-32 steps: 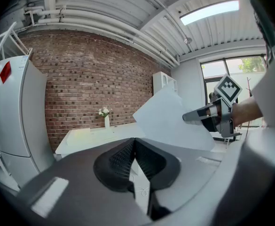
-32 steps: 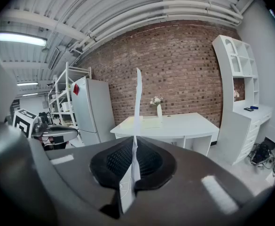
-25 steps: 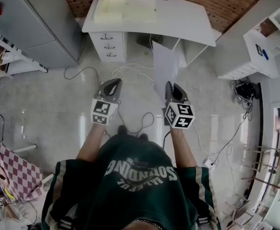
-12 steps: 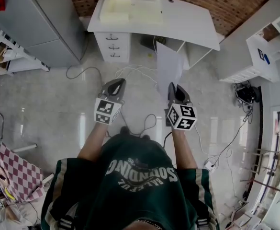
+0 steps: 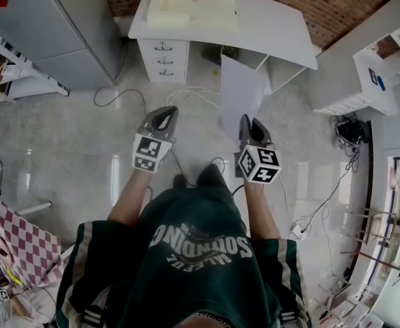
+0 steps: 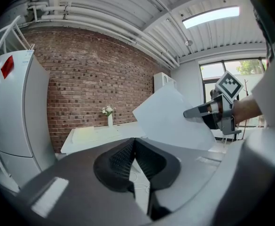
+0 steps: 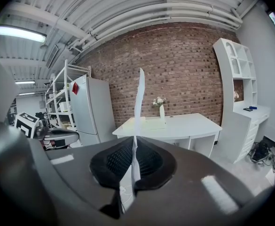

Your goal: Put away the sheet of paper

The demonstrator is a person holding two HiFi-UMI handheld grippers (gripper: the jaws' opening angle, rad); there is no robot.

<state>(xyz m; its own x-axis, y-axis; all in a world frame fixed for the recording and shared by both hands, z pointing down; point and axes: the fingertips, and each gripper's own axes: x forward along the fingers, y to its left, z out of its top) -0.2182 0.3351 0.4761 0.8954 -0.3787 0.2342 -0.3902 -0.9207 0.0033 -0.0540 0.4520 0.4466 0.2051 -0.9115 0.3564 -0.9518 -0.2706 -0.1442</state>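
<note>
The white sheet of paper stands upright in the air, with my right gripper shut on its lower edge. In the right gripper view the sheet shows edge-on, rising from the pinched pads of the gripper. My left gripper hangs level beside it to the left, shut and holding nothing. In the left gripper view the jaws of that gripper meet, and the sheet and the right gripper show at the right.
A white desk with a drawer unit stands ahead against the brick wall, bearing a pale pad and a vase. A grey fridge is at left and white shelving at right. Cables lie on the floor.
Both grippers have moved forward toward the desk, which now lies nearer. The sheet has stayed upright in the right gripper, and the left gripper has stayed shut.
</note>
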